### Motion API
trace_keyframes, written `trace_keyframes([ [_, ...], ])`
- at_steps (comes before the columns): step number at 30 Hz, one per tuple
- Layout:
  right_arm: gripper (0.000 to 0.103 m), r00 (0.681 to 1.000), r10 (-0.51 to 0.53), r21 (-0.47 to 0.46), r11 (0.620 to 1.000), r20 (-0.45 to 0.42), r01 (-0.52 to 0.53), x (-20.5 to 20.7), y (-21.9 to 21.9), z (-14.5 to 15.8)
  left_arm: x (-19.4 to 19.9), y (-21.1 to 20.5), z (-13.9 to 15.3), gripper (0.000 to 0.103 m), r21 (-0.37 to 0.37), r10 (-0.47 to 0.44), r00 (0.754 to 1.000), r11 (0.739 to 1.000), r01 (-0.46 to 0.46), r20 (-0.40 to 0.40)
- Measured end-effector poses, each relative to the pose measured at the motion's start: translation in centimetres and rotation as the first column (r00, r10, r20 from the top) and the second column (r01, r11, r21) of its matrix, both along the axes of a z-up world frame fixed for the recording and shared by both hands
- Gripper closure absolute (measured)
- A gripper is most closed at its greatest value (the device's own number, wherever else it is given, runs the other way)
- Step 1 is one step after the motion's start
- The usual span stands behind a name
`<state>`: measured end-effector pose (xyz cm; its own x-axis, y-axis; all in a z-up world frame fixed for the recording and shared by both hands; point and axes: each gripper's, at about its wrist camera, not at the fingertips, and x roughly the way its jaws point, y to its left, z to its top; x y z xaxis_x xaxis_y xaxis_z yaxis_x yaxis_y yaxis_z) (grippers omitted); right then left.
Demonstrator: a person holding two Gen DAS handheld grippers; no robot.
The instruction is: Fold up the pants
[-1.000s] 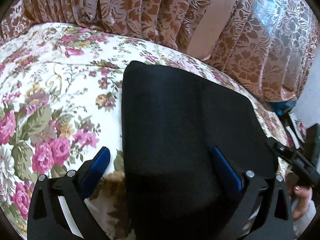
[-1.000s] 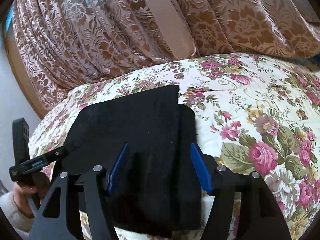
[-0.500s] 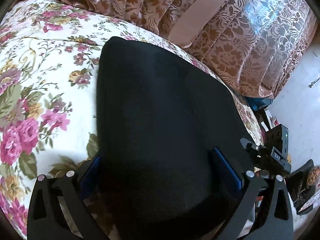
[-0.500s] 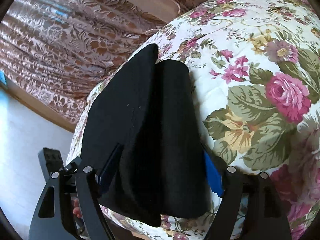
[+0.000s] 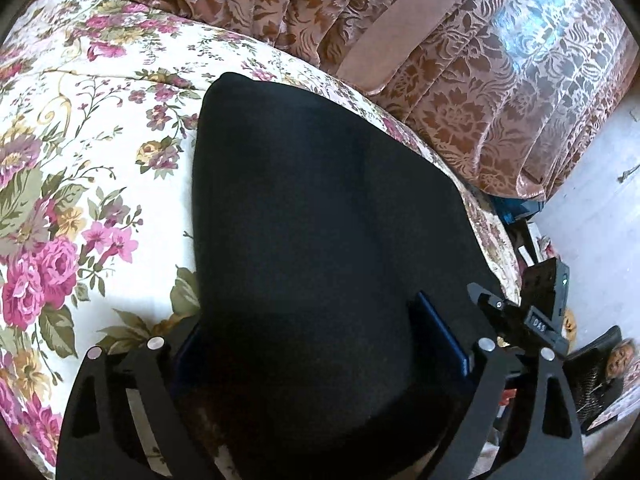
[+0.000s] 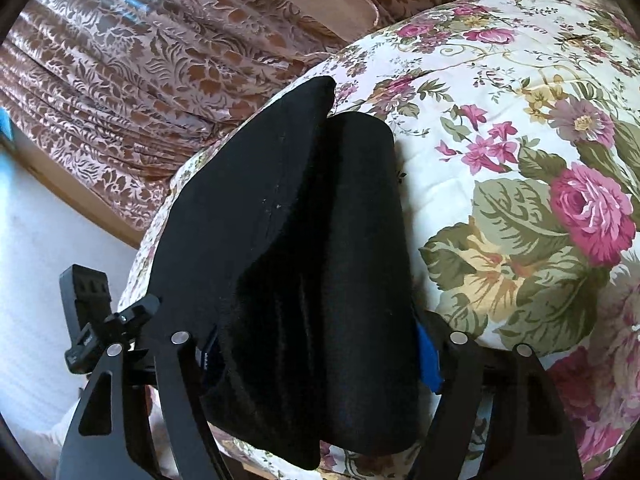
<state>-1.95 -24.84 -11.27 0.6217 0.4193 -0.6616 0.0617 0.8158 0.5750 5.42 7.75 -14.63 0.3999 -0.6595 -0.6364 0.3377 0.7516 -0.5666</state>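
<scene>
Black pants [image 5: 320,220] lie folded in a thick stack on a floral bedspread [image 5: 80,160]. My left gripper [image 5: 320,344] straddles the near end of the stack, its blue pads [image 5: 444,332] wide apart around the cloth, not pinching. In the right wrist view the pants [image 6: 288,240] show as layered folds. My right gripper [image 6: 316,352] also straddles the stack's end, wide open, blue pad [image 6: 428,356] on the right side. The other gripper shows at the left of the right wrist view [image 6: 92,320] and at the right of the left wrist view [image 5: 532,312].
A brown patterned curtain [image 5: 460,60] hangs behind the bed. The bed's edge [image 5: 500,248] drops off beside the pants, with clutter on the floor [image 5: 532,240]. A pale wall [image 6: 40,260] stands left of the bed in the right wrist view.
Both grippers have moved in over the near end of the folded stack, so the cloth now sits between their fingers. Both views tilted and then steadied. The stack stays on the bed.
</scene>
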Motion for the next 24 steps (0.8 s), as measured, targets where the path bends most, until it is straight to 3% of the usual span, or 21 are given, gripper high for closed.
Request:
trace_keyframes([
  [10, 0.032, 1.000, 0.007, 0.000, 1.000, 0.008, -0.007, -0.2, -0.1, -0.1, -0.5, -1.1, 0.7, 0.023, 0.081, 0.001, 1.000, 0.997, -0.004, 0.026],
  [13, 0.034, 1.000, 0.011, -0.010, 1.000, 0.011, -0.011, -0.2, 0.0, -0.1, -0.4, -0.5, 0.9, 0.024, 0.047, -0.007, 1.000, 0.999, 0.005, 0.025],
  [17, 0.034, 1.000, 0.016, 0.004, 1.000, -0.001, -0.016, -0.1, -0.2, -0.1, 0.2, 1.2, 0.5, 0.018, -0.071, 0.019, 0.999, 0.997, -0.021, -0.027],
  [19, 0.034, 1.000, 0.018, 0.017, 1.000, -0.010, -0.018, -0.1, -0.2, -0.1, 0.4, 1.3, 0.2, 0.016, -0.093, 0.026, 0.999, 0.995, -0.030, -0.042],
  [21, 0.034, 1.000, 0.021, 0.028, 0.999, -0.019, -0.020, -0.2, -0.3, -0.1, 0.3, 0.4, -0.1, 0.015, -0.052, 0.011, 0.999, 0.999, -0.013, -0.037],
  [24, 0.034, 1.000, 0.024, 0.035, 0.999, -0.019, -0.023, -0.3, -0.4, -0.1, -0.4, -1.5, 0.2, 0.015, 0.082, -0.026, 0.999, 0.996, 0.023, 0.032],
])
